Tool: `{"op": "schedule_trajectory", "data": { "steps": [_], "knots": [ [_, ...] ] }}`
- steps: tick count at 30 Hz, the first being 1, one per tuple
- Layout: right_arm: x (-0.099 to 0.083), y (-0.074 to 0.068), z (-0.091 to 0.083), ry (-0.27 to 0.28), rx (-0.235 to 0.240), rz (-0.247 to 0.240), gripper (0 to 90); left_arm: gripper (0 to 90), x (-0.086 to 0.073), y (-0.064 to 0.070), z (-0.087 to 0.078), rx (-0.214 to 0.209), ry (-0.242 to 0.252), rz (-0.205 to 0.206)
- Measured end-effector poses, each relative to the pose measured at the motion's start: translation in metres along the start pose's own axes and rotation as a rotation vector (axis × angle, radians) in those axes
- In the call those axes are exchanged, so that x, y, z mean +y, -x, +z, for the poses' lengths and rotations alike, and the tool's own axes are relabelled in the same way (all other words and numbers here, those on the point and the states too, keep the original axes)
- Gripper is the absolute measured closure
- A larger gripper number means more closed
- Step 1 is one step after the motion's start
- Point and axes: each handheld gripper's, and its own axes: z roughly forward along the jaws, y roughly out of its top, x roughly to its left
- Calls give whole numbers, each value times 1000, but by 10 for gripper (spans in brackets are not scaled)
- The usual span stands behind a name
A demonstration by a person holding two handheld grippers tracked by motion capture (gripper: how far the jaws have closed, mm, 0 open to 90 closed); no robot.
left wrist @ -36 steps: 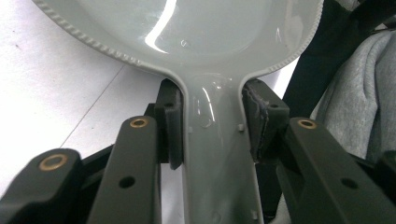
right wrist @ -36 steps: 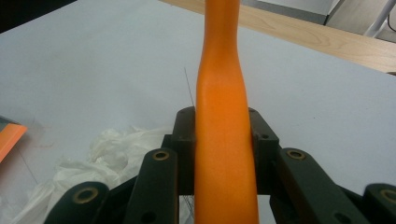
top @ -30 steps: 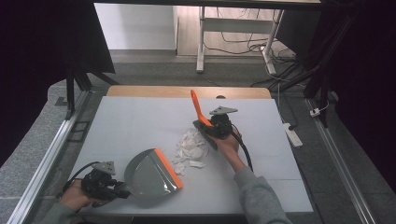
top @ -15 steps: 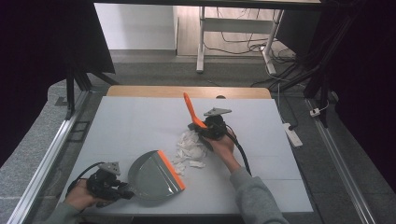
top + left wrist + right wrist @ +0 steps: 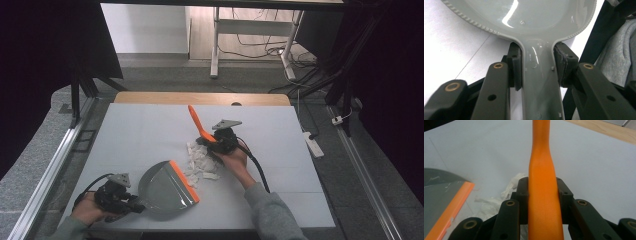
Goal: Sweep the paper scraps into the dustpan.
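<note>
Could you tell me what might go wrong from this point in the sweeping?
The paper scraps lie just off the dustpan's orange lip, so a hard stroke of the brush might scatter them past it. The left gripper clamps only the narrow handle, so the pan could twist when pushed.

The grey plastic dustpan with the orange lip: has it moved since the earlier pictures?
Yes. The grey plastic dustpan, held by the left gripper, has slid toward the table's near edge, away from the white paper scraps.
</note>
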Motion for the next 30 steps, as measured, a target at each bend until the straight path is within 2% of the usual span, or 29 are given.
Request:
{"op": "schedule_trajectory", "data": {
  "steps": [6,18,22,26,28,30],
  "knots": [
    [-2,-15,0,-5,24,-26,706,618,1,0,1,-2,-1,-5],
    [0,-54,6,-11,119,-77,706,618,1,-1,2,-4,0,-3],
    [0,-60,7,-13,126,-87,705,618,1,0,2,-3,1,-7],
    [0,-65,7,-2,147,-78,705,618,1,0,2,-2,1,-6],
    [-1,-71,7,0,164,-85,705,618,1,0,2,-3,2,-7],
    [0,-75,7,5,208,-83,705,618,1,0,2,-2,3,-9]
  ]
}}
